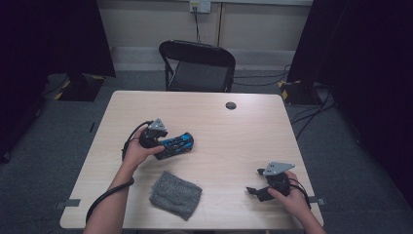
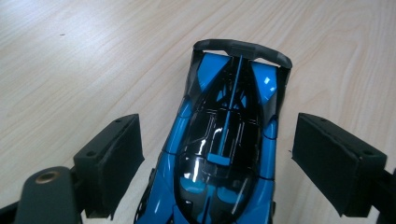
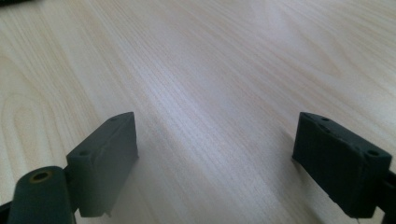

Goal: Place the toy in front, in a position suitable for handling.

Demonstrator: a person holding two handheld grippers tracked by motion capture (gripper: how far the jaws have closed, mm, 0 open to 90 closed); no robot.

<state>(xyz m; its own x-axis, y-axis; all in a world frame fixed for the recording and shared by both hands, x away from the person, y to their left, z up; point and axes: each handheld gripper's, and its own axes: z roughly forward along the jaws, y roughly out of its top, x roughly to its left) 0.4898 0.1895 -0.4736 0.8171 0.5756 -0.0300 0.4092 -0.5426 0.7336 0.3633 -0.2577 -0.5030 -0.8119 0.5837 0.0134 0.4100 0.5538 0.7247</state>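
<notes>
- The blue toy car [image 2: 224,154] lies on the pale wooden counter [image 1: 234,131], left of the middle, with the left hand-held gripper [image 1: 163,142] brought right up to it.
- In the left gripper view, that gripper's jaws stand wide apart on either side of the car's body. Neither pad touches the paintwork, and the dark rear wing points away from the camera.
- I'd say the job is at its very start: the car is straddled but not yet gripped, so closing on it, lifting it and doing whatever follows all remain.
- A grey cloth [image 1: 175,194] lies crumpled near the counter's near edge, between the two arms and a little apart from the car. It may be meant for wiping the car, though that is only my guess.
- The right hand-held gripper [image 1: 258,191] rests low by the right near corner, well apart from both car and cloth. In its own view the jaws are spread with nothing but bare wood between them.
- Hard to make out: the car's nose is cut off at the bottom of the left gripper view, and from above the person's left hand [image 1: 139,152] and the gripper cover that end.
- I cannot see the car's wheels clearly, so I cannot tell whether it sits level.
- A small dark round thing [image 1: 231,105] sits near the far edge; I cannot tell what it is.
</notes>
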